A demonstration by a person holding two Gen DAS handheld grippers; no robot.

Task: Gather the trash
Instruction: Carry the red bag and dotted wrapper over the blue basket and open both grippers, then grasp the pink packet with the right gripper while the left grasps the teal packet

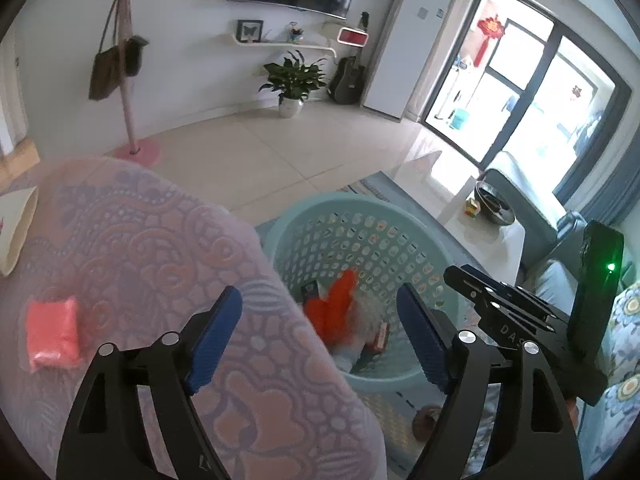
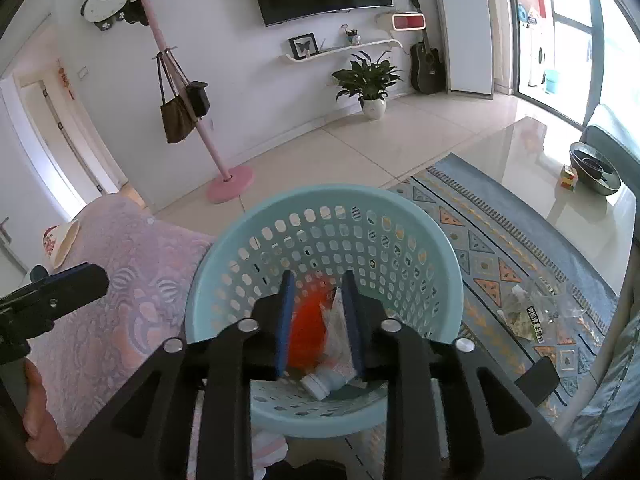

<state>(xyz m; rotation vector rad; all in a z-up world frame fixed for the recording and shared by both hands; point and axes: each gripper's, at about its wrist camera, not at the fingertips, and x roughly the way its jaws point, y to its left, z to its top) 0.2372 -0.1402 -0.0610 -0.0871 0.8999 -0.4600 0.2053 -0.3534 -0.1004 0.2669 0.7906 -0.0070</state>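
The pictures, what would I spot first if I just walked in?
Probably the pale blue basket on the floor in the middle, with bright orange trash lying inside. Both claws hang over it, the left claw wide open and the right claw narrowly open. On the pink patterned cushion to the left lies a pink packet.

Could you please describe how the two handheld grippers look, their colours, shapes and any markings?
Both are matte black metal frames with triangular cut-outs and round silver bolts. The left gripper and the right gripper each carry two flat, ribbed blue pads on their jaws. In the left wrist view, the right gripper's body shows pale letters "DAS" and a black box with a green light.
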